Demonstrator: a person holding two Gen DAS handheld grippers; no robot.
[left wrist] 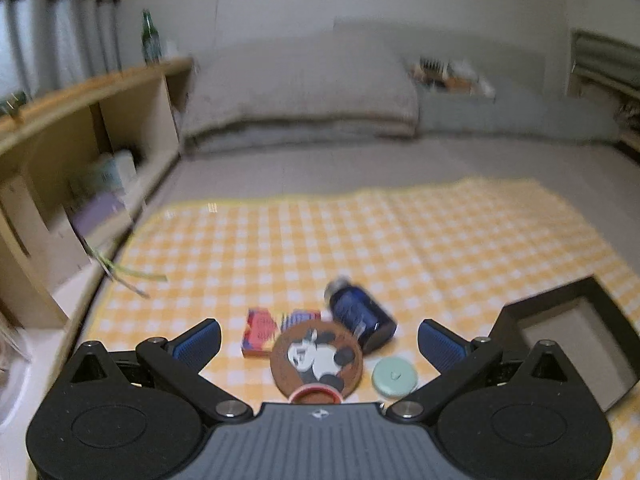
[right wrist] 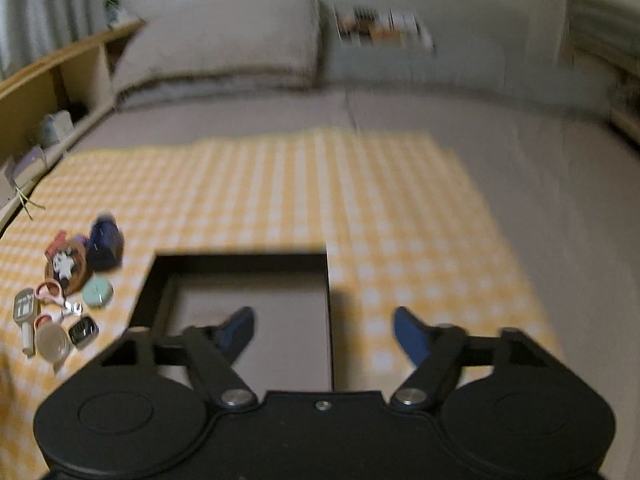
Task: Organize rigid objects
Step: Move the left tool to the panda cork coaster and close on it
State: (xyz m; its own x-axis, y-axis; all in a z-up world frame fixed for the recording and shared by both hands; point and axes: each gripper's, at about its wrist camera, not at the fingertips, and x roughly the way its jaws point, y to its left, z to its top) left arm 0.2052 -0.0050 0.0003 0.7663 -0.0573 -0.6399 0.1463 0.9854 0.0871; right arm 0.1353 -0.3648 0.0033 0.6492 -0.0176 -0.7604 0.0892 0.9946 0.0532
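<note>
My left gripper hangs with its fingers spread wide and nothing between them. Just beyond it a cluster of small hard things lies on a yellow checked mat. Taking the round panda coaster as the landmark: a mint disc sits just right of it, a dark blue bottle lies on its side behind and to the right, a small red box lies behind and to the left, and a pink ring peeks out at its near edge. The coaster looks flat, stiff and light; I judge its rim the place to pinch. The bottle looks smooth, so it may roll or slip (best gripped across its body).

My right gripper is spread wide too, and empty, hovering over a black tray right of the coaster, which looks empty.

The mat covers a grey bed, soft ground that may give under pressure. Farther back is a pillow; a wooden shelf runs far left of the coaster, with a green bottle on top.
</note>
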